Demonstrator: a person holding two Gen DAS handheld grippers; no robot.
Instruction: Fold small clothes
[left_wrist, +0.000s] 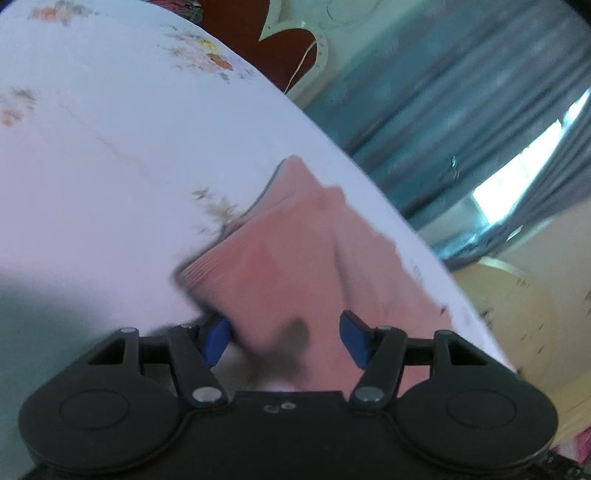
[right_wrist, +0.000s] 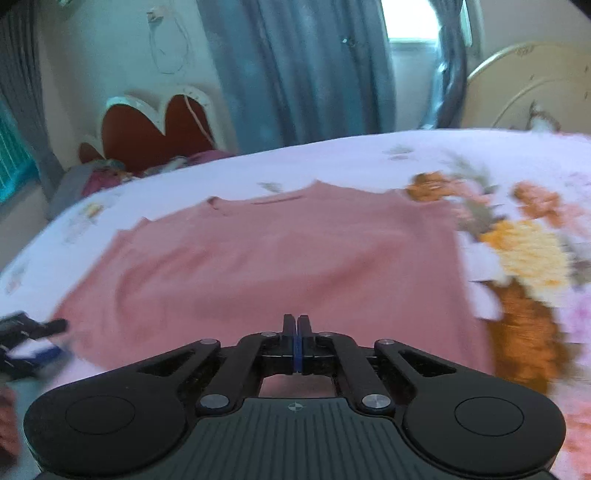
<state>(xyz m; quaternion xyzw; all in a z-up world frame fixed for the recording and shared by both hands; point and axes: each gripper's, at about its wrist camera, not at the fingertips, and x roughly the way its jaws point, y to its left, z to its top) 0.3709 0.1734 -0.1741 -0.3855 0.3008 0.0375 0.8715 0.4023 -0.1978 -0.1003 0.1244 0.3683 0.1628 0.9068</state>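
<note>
**Blue pads apart on the left, pressed together on the right, above a pink garment**

Blue-padded fingers (left_wrist: 217, 339) of the left gripper (left_wrist: 286, 338) stand spread wide, with the ribbed hem of the pink garment (left_wrist: 295, 258) lying between and just ahead of them; neither pad visibly clamps the cloth. Over on the other side, the right gripper (right_wrist: 297, 343) has its fingers pressed flat together, low over the garment's near edge; whether any cloth is caught between them cannot be told.

Beyond the fingers, the pink garment lies spread flat on a white bedsheet (right_wrist: 369, 155) printed with orange and yellow flowers (right_wrist: 524, 251). In the right wrist view the left gripper shows blurred at the garment's left edge.

Farther back, a red heart-shaped headboard with a pale frame (right_wrist: 155, 125) rises past the bed. Grey-blue curtains (right_wrist: 303, 66) hang behind, with a bright window (right_wrist: 410, 22) between them, and a cream curved footboard (right_wrist: 524, 85) sits at the right.
</note>
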